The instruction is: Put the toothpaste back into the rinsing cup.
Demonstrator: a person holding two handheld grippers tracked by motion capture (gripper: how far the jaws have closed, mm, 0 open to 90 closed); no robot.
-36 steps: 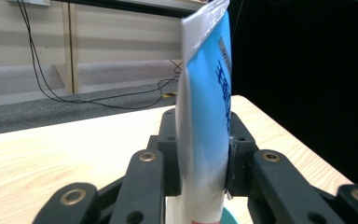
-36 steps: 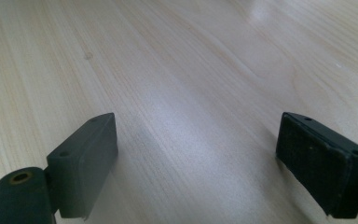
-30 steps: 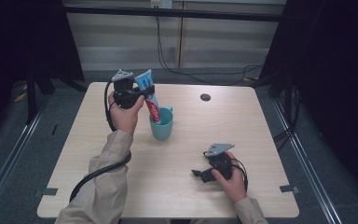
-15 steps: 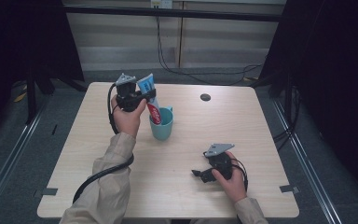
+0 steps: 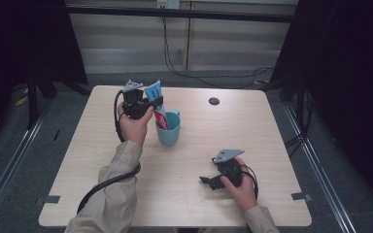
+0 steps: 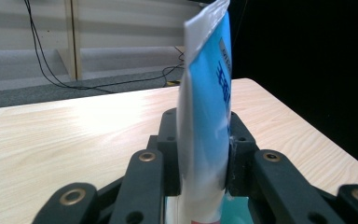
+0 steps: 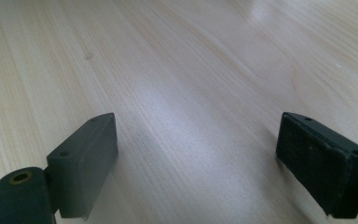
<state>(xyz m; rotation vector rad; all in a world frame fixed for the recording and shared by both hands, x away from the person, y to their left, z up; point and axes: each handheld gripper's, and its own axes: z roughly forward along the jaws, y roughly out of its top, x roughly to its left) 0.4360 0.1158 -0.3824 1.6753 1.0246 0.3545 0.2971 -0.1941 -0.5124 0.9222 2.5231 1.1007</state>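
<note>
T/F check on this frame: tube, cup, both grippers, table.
1. The left gripper is shut on the tube. True.
2. The tube's lower end is in the teal cup. True.
3. The right gripper holds the cup. False: its jaws stand open with nothing between them, low over the table.
4. The cup lies on its side. False: it stands upright.
5. A small dark disc lies on the table beyond the cup. True.

Glossy plastic toothpaste tube (image 6: 205, 116), smooth teal plastic cup (image 5: 168, 130) — matt pale wood-grain table (image 5: 252, 131)
</note>
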